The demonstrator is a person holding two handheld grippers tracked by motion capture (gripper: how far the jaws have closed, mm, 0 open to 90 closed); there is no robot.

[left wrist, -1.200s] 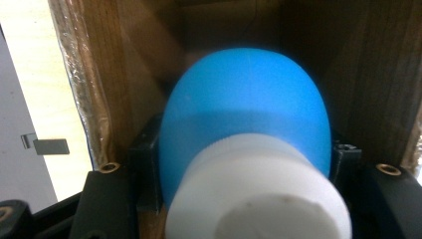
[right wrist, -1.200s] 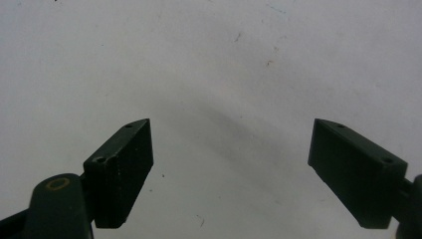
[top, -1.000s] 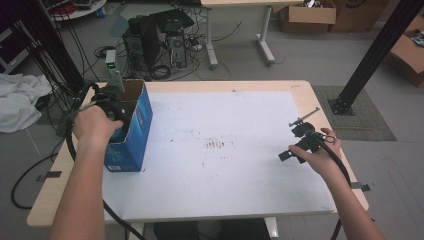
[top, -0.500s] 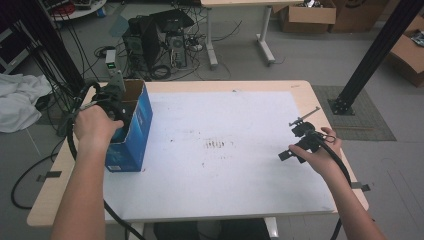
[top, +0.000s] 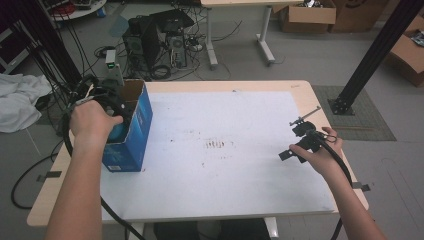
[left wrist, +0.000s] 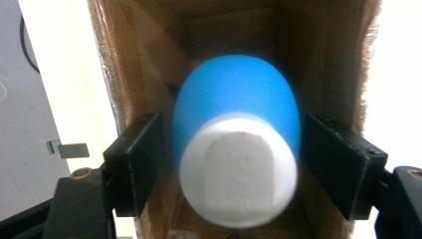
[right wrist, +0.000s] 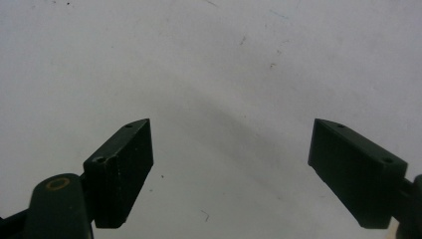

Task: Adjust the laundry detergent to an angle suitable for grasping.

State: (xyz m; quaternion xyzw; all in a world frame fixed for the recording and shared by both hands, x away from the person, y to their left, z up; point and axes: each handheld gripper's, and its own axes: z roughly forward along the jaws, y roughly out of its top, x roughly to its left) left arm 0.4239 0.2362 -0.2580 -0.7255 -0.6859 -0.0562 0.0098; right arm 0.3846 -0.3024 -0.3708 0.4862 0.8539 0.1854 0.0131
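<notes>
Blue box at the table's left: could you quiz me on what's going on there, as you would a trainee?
1. True or false: the right gripper holds something.
2. What sits between the left gripper's jaws? A) a blue thing with a white end, B) a cable, C) a cup.
3. Where is the left gripper reaching?

Key:
1. False. It is open over the bare table.
2. A. The blue thing is between the jaws, which have just been opening and seem just clear of it.
3. Into the open box.
</notes>
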